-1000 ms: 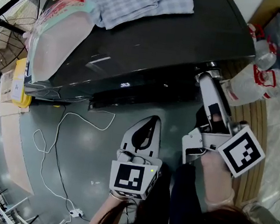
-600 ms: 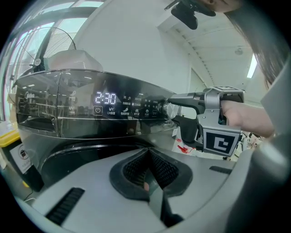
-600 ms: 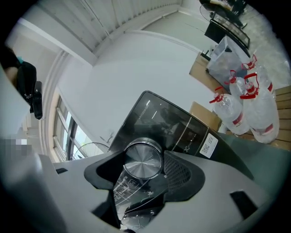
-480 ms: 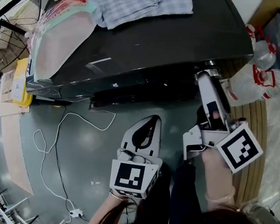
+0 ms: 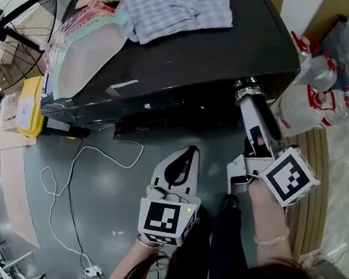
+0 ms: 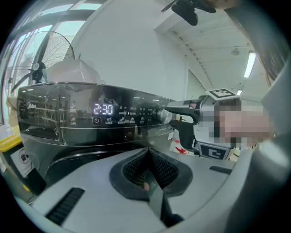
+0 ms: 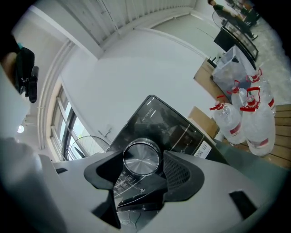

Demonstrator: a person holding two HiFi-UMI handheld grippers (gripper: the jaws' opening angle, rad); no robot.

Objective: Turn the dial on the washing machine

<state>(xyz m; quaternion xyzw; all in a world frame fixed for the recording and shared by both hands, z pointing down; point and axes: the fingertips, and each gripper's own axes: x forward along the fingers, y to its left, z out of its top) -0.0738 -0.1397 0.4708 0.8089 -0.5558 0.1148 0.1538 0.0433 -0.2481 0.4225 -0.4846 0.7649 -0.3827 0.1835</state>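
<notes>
Dial sits gripped between the right gripper's two fingers.

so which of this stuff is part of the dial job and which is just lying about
job: washing machine, dial, right gripper with jaws on the dial
lying about: checked cloth, plastic bag, fan, water jugs, idle left gripper

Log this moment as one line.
right gripper: shut on dial | left gripper: shut, empty | washing machine: display lit

Black washing machine, silver dial, blue-checked cloth, yellow box, grey floor.
</notes>
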